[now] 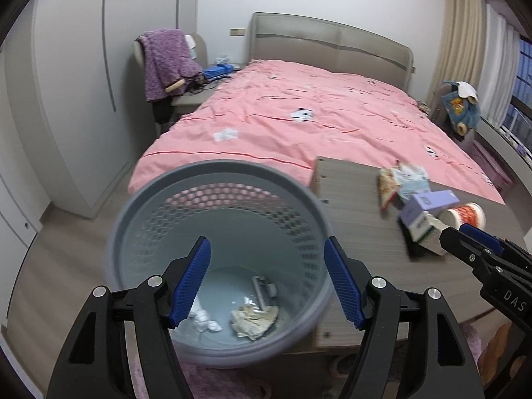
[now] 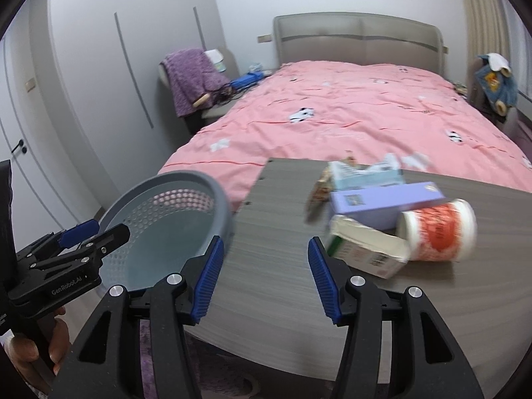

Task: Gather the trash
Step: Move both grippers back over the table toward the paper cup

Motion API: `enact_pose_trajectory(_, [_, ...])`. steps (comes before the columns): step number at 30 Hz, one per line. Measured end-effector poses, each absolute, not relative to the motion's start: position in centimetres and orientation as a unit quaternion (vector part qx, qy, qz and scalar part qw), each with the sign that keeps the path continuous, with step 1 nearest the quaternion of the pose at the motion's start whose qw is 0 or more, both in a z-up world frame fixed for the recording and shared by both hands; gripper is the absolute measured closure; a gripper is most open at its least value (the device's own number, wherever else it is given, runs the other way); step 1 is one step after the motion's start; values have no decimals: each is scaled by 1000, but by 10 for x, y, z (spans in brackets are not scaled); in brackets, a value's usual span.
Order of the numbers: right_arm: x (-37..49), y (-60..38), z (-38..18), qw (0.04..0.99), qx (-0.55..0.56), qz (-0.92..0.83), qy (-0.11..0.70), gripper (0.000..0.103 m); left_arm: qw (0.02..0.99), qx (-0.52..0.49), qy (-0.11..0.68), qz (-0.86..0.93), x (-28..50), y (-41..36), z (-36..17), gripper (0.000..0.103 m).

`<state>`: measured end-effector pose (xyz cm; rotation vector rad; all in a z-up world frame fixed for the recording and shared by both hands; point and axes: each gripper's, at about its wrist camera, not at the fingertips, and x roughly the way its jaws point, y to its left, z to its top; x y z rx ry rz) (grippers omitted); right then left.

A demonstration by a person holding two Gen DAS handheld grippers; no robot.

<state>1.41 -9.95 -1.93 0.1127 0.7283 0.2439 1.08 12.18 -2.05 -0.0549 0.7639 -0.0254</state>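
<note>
A grey mesh wastebasket [image 1: 212, 199] stands left of the wooden table [image 1: 359, 232]; crumpled tissue [image 1: 204, 321], a crumpled wrapper [image 1: 254, 321] and a small item lie inside. My left gripper [image 1: 267, 282] is open and empty above the basket. On the table lie a green-white carton [image 2: 365, 249], a red-white cup [image 2: 439, 229] on its side, a purple box [image 2: 382, 201], a light-blue packet [image 2: 365, 176] and a snack wrapper [image 2: 317, 196]. My right gripper [image 2: 262, 277] is open and empty over the table, just left of the carton. The basket also shows in the right wrist view [image 2: 173, 183].
A bed with a pink cover [image 1: 316, 123] lies behind the table. A chair with a purple blanket [image 1: 166, 63] stands at its left, a chair with clothes [image 1: 460, 106] at its right. A wardrobe [image 1: 66, 83] fills the left wall.
</note>
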Motion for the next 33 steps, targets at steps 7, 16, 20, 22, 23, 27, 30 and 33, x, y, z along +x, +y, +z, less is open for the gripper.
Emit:
enact_pose_trajectory(7, [-2,-140,-18,930,71,88,350,50,927,-15,373,-47,9,81,-16,35])
enact_pose_trajectory(16, [-13,-184,-21,932,90,58,347,50,926,2,371,-78,9,36,-12,35])
enact_pose_trajectory(20, [-15,-200,-22,932,93,49,346,50,925,6,371,-89,9,17,-11,35])
enact_pose_trajectory(22, [-15,-209,-24,932,95,44,346,50,924,9,372,-93,9,9,-10,35])
enact_pose_trajectory(23, [-14,-212,-25,932,97,42,347,50,923,11,372,-95,10,6,-11,35])
enact_pose_trajectory(27, [-11,-228,-32,930,103,34,351,49,922,17,374,-98,13,-5,-11,35])
enact_pose_trajectory(30, [-6,-236,-37,928,106,31,355,49,922,19,376,-96,17,-12,-12,35])
enact_pose_trajectory(33, [-1,-243,-40,927,108,30,358,49,921,21,379,-93,22,-17,-14,35])
